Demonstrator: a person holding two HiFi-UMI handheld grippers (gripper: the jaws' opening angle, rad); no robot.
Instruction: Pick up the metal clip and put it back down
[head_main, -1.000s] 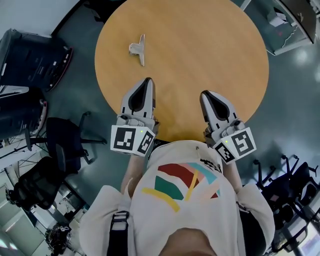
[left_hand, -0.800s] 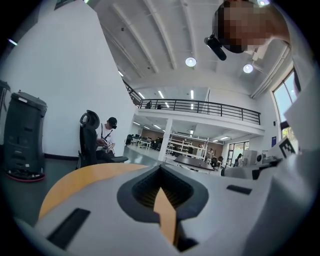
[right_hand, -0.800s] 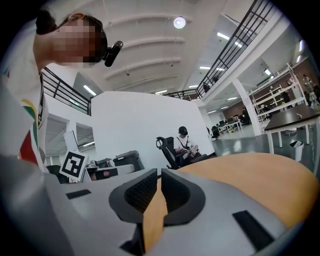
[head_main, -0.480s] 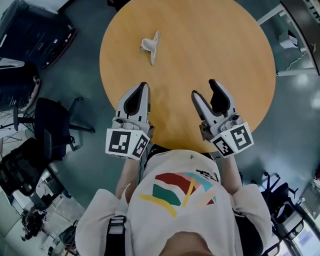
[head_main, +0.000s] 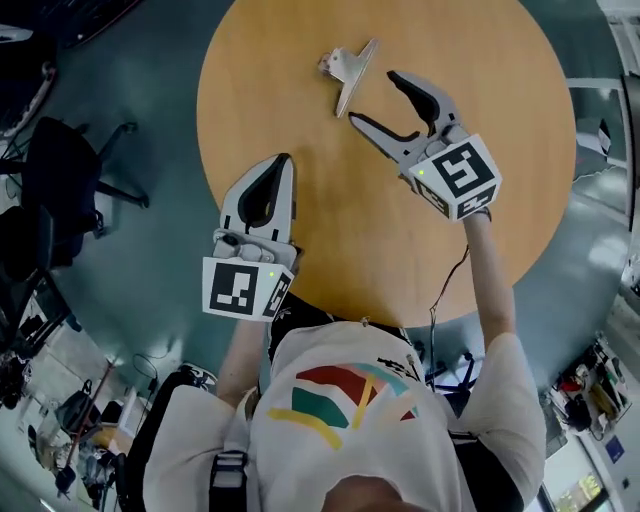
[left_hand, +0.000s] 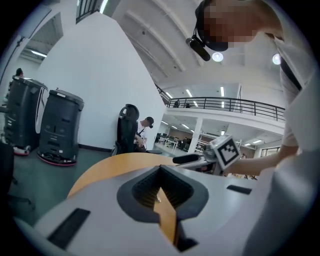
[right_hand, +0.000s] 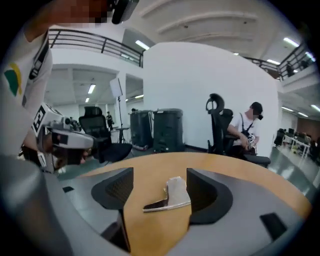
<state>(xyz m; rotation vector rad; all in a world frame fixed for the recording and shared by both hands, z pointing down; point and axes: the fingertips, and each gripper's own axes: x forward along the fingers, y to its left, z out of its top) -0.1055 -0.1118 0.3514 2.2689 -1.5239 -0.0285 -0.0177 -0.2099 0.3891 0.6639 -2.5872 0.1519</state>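
The metal clip lies on the round wooden table near its far side. It is silver, with a long flat bar and a folded handle. My right gripper reaches out over the table, its jaws opening wide. The clip sits just beyond the two tips, untouched. In the right gripper view the clip shows centred in the gap of the right gripper. My left gripper hangs over the near left of the table, shut and empty. In the left gripper view the left gripper has its jaws together.
Black office chairs stand on the floor to the left of the table. Two black bins and a seated person are beyond the table's far edge. The table's front edge runs close to my body.
The right gripper has moved forward and left across the table up to the clip, and its jaws have gone from shut to wide open. The left gripper stays shut near the front edge.
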